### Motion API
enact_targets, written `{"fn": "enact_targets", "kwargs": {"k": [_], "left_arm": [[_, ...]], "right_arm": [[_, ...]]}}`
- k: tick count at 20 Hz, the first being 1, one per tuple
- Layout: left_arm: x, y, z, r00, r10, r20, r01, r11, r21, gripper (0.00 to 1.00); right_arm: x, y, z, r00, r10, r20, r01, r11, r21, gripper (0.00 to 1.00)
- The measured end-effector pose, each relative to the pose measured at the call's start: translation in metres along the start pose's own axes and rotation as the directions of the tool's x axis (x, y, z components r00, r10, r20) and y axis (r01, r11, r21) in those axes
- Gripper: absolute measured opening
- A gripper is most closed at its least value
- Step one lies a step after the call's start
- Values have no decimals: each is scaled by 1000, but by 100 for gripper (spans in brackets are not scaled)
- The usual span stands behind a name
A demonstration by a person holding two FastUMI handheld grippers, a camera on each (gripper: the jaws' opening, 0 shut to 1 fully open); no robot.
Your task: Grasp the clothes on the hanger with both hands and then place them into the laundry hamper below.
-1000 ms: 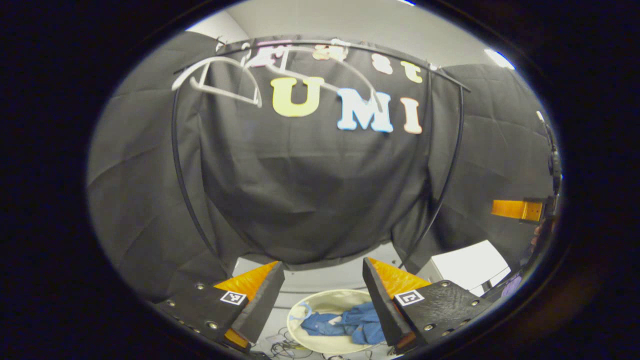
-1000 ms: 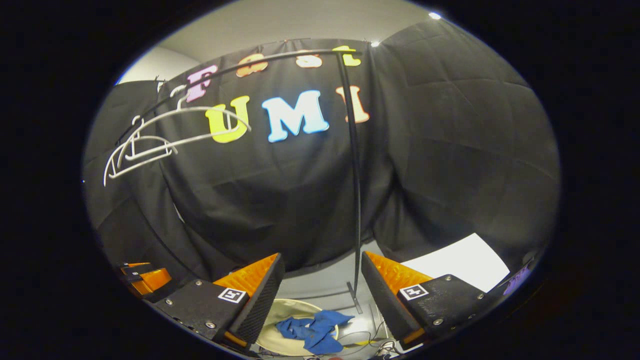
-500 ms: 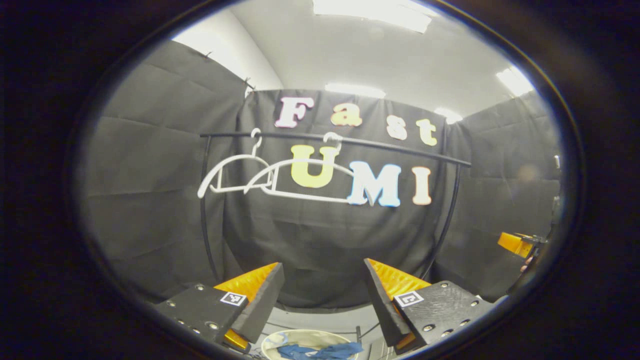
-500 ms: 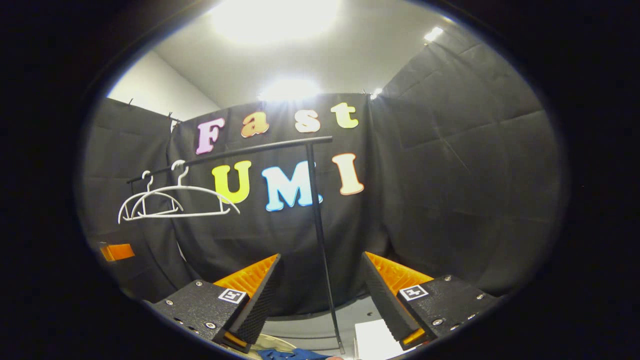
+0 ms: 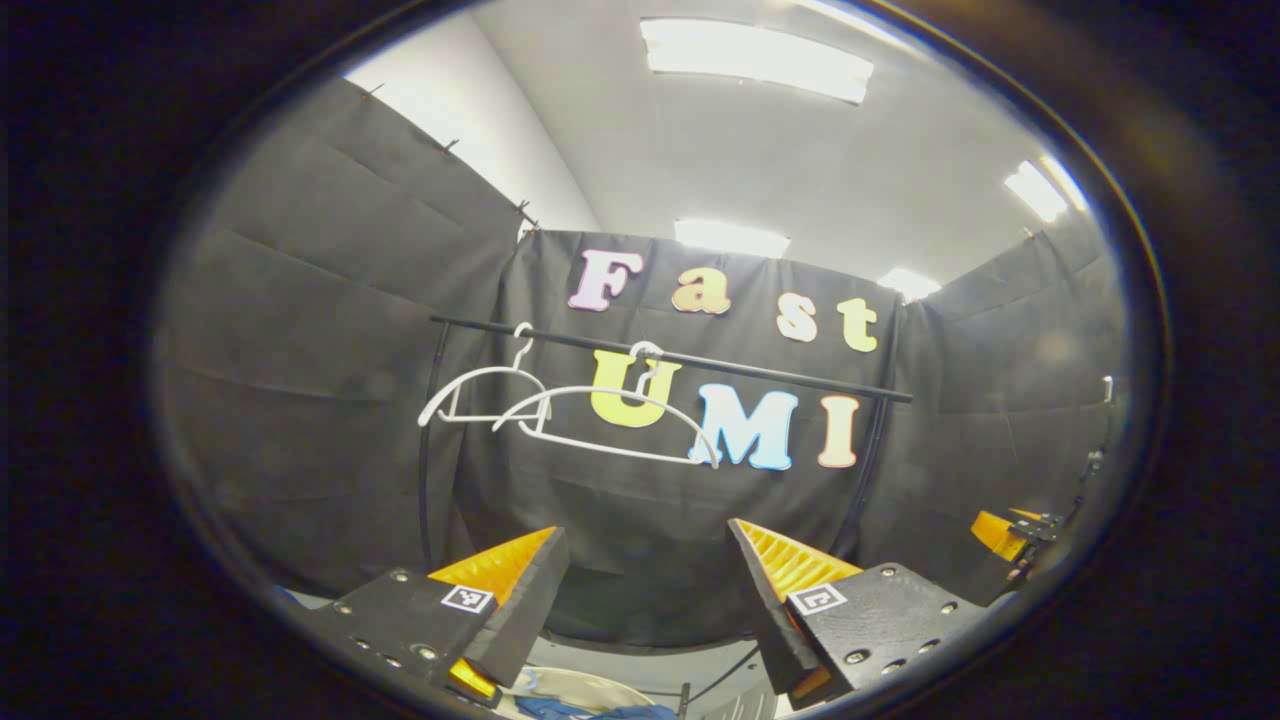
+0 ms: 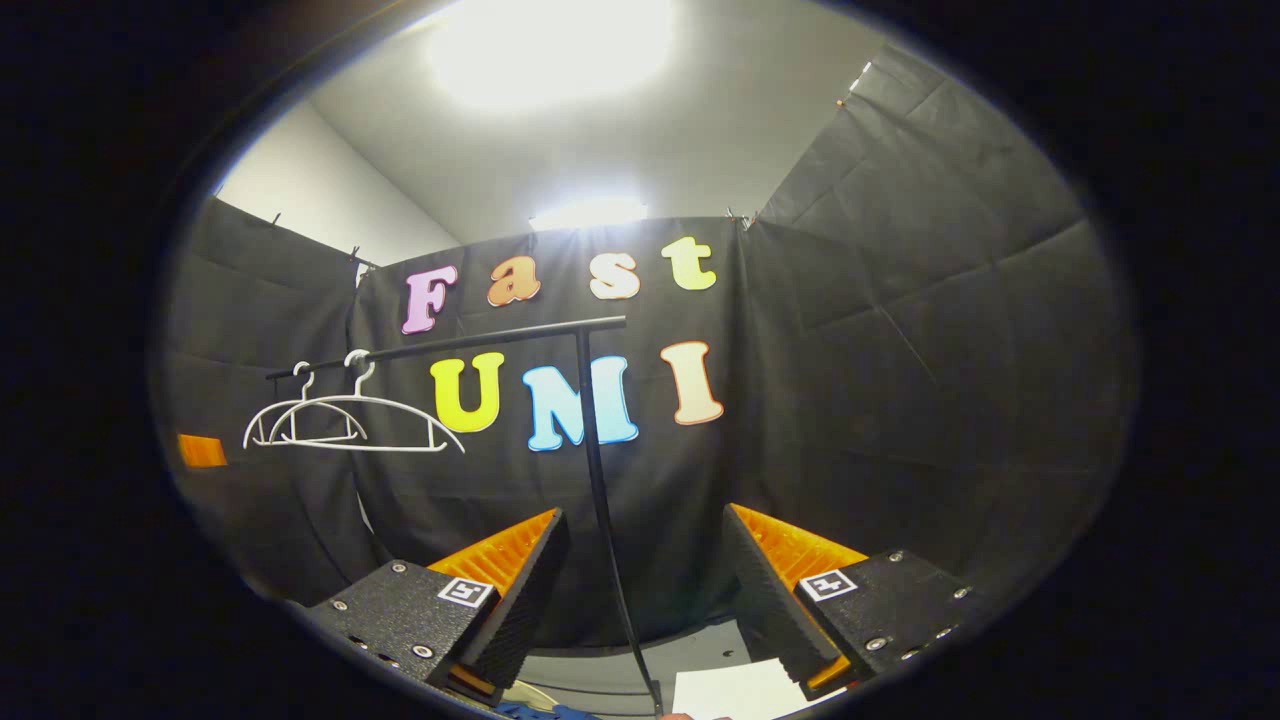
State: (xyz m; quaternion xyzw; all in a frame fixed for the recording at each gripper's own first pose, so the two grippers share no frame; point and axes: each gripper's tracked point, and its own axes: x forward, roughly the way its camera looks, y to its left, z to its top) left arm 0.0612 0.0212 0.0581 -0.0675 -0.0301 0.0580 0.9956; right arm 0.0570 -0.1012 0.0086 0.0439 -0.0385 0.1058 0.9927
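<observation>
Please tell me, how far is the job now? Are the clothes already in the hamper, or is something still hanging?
It looks essentially done. Both white hangers on the black rail are bare. Blue clothes lie in the pale laundry hamper at the bottom edge of the left gripper view. Nothing is in hand: the left hand-held gripper and right hand-held gripper are open and empty, pointing toward the rack. No garment appears left to move.

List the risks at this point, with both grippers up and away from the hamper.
1. The blue clothes lie heaped at the hamper rim; part of them might slip out.
2. Two bare white hangers hang loosely on the black rail; a careless sweep of the open left gripper could knock them off.
3. The rack's upright pole stands right between the open right gripper fingers, so moving forward risks a bump.
</observation>
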Motion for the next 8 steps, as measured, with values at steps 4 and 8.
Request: {"fn": "enact_targets", "kwargs": {"k": [4, 8], "left_arm": [[0, 11, 13, 1000, 5, 27, -6, 1000, 12, 92], [11, 34, 30, 997, 11, 80, -11, 1000, 1, 92]], "right_arm": [[-14, 7, -2, 1000, -17, -3, 17, 1000, -5, 95], [-19, 21, -2, 999, -33, -16, 33, 999, -22, 95]]}}
